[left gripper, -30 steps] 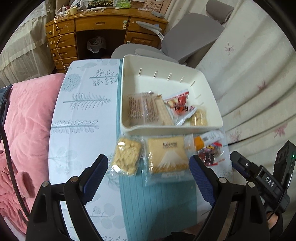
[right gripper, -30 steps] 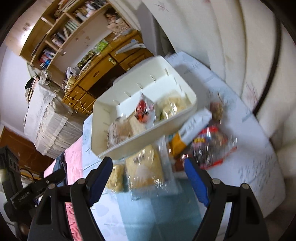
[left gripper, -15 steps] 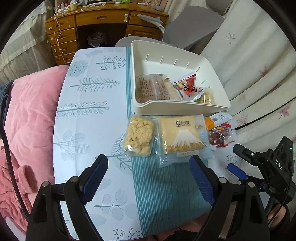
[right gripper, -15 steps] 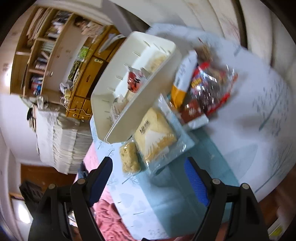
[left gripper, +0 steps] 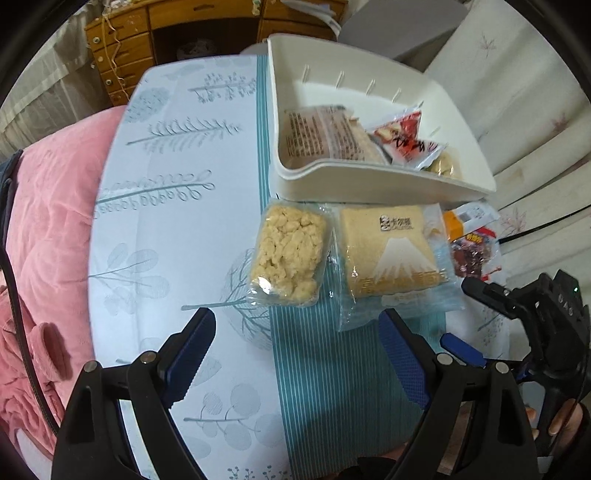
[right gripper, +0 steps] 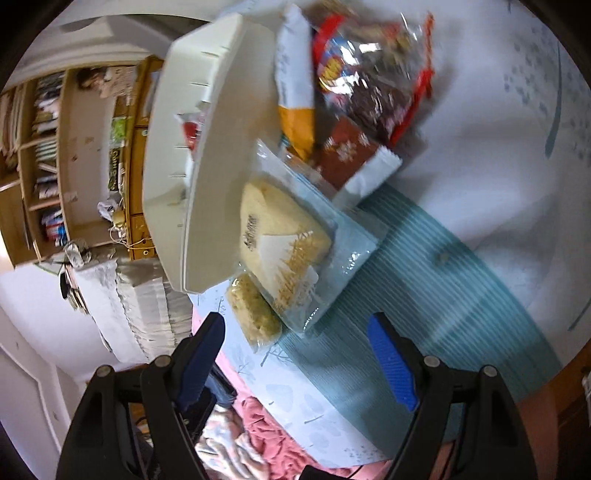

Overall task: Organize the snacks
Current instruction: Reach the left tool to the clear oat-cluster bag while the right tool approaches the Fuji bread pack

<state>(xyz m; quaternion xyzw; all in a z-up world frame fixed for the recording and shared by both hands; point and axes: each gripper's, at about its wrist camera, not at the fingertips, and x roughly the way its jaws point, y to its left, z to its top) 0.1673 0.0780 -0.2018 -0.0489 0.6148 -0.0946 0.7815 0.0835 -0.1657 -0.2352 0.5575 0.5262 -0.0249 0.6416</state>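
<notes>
A white bin (left gripper: 388,184) on the table holds a clear-wrapped cake (left gripper: 325,133), a red snack pack (left gripper: 406,142) and a small yellow snack. In front of it lie a yellow crumbly snack pack (left gripper: 286,254), a Mount Fuji cake pack (left gripper: 391,254), an orange-white pack (left gripper: 465,219) and a red-brown bag (left gripper: 474,254). My left gripper (left gripper: 295,354) is open and empty, just short of the two yellow packs. My right gripper (right gripper: 295,354) is open and empty, tilted, near the Fuji pack (right gripper: 284,236); the bin (right gripper: 221,177) and red-brown bag (right gripper: 373,74) lie beyond.
The table wears a pale cloth with a teal striped band (left gripper: 332,387). A pink quilt (left gripper: 40,229) lies left of it. A wooden desk (left gripper: 207,22) and grey chair stand behind; white curtains (left gripper: 517,74) hang to the right. A dark red box (right gripper: 351,155) lies by the bag.
Both grippers have drawn back from the bin toward the table's near edge. The right gripper has rolled, so its view is tilted. The snacks have not moved.
</notes>
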